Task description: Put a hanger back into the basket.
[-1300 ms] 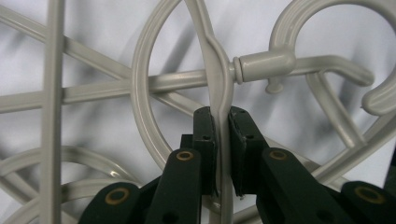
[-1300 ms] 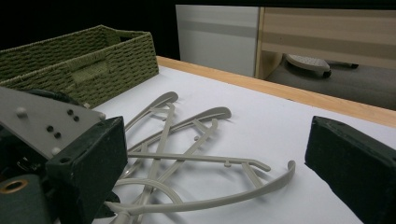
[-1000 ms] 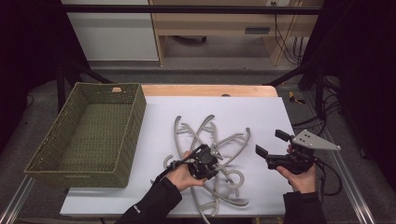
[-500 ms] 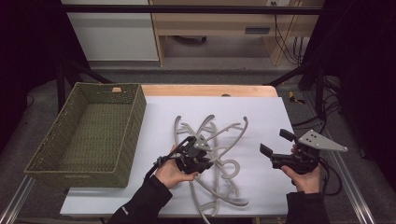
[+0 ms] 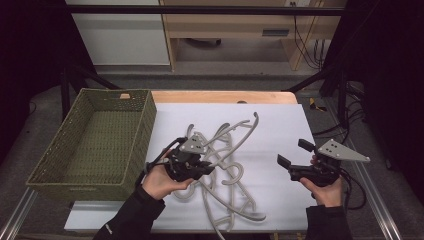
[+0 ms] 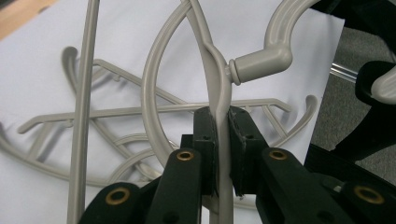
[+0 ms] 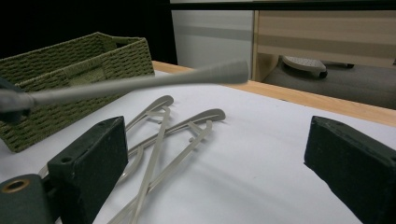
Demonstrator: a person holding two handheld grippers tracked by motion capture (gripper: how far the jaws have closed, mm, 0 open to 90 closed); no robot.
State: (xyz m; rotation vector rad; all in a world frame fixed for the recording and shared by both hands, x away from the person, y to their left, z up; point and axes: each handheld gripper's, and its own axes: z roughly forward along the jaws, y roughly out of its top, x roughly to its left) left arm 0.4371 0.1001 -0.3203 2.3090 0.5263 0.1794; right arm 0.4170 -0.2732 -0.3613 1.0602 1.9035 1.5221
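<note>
Several grey plastic hangers lie tangled on the white table top. My left gripper is shut on the thin arm of one grey hanger just below its hook, and holds it raised above the pile. In the high view that hanger slants up to the right. My right gripper is held at the table's right side, open, with nothing between its pads. The lifted hanger's arm crosses the right gripper view in front of the jaws.
A green woven basket stands at the table's left, with nothing seen inside. More hangers lie flat ahead of the right gripper. A wooden strip runs along the table's far edge, and cables trail at the right.
My left gripper has risen and moved left toward the basket, carrying the gripped hanger with it. The right gripper has hardly moved.
</note>
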